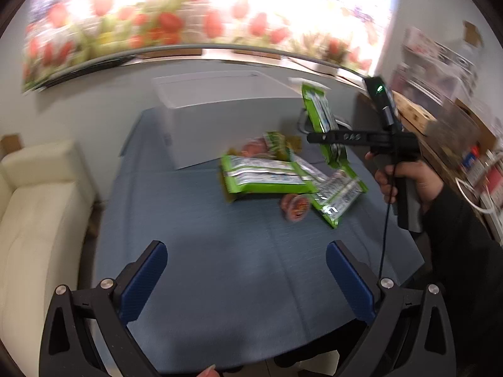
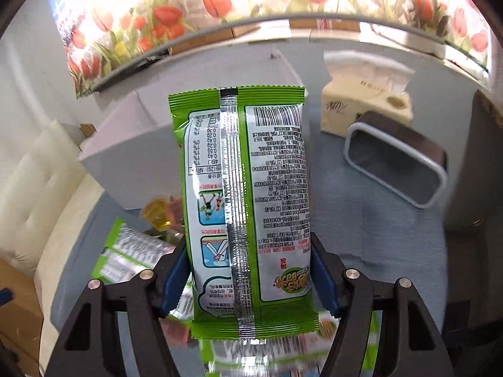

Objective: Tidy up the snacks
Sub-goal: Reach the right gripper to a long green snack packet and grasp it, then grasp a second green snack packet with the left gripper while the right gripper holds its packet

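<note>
Blue pads of my right gripper (image 2: 251, 278) are squeezing a green snack packet (image 2: 243, 194), its long axis running toward twelve o'clock. My left gripper (image 1: 246, 278) is hanging wide open, empty, with the snack pile (image 1: 283, 176) lying at one o'clock.

Four green snack packets (image 1: 267, 176), two round snacks (image 1: 295, 207).

Cream sofa (image 1: 37, 207) left of blue-clothed table (image 1: 220, 267), tulip-print blind (image 1: 176, 25) (backlit, v. bright) on pale wall.
</note>
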Motion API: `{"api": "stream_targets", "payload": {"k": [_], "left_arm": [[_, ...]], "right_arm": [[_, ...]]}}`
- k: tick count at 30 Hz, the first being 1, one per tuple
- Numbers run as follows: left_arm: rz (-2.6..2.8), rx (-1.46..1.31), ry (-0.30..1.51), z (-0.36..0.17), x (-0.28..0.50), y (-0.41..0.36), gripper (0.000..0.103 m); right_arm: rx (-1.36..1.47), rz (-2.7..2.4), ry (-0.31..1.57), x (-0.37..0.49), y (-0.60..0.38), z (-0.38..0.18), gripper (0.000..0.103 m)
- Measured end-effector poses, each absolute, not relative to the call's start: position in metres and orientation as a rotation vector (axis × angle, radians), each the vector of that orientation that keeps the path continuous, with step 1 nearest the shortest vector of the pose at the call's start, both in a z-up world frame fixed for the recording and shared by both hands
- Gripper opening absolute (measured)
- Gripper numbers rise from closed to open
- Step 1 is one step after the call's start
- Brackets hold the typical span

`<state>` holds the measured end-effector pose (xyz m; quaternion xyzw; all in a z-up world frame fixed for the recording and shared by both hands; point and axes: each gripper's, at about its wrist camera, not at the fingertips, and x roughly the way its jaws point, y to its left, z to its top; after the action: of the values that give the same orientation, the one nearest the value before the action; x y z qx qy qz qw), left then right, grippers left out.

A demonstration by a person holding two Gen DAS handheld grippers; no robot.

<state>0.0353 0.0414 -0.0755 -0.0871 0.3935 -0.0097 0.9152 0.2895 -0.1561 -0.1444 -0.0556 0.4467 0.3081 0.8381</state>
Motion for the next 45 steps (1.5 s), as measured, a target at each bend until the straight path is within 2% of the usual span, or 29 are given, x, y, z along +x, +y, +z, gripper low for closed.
{"api": "stream_targets", "payload": {"k": [10, 18, 31, 32, 35, 45], "left_arm": [[-0.232, 0.089, 0.845, -0.099, 0.13, 0.032, 0.103], [-0.53, 0.367, 0.949, -0.123, 0.193, 0.016, 0.103], [-0.67, 0.476, 1.094, -0.15, 0.252, -0.004, 0.103], [-0.672, 0.477, 1.1, -0.151, 0.254, -0.006, 0.102], [-0.659, 0.484, 1.105, -0.154, 0.26, -0.006, 0.086], [-0.632, 0.423, 1.033, -0.137, 0.243, -0.002, 0.083]], "right_arm": [[-0.081, 0.684, 0.881, 0.219, -0.209, -0.103, 0.073], [-0.064, 0.703, 0.87, 0.164, -0.228, -0.094, 0.073], [-0.035, 0.633, 0.864, 0.129, -0.248, -0.09, 0.073], [-0.039, 0.629, 0.862, 0.129, -0.248, -0.089, 0.073], [-0.034, 0.634, 0.856, 0.129, -0.246, -0.087, 0.073], [-0.044, 0.643, 0.854, 0.125, -0.242, -0.09, 0.073]]}}
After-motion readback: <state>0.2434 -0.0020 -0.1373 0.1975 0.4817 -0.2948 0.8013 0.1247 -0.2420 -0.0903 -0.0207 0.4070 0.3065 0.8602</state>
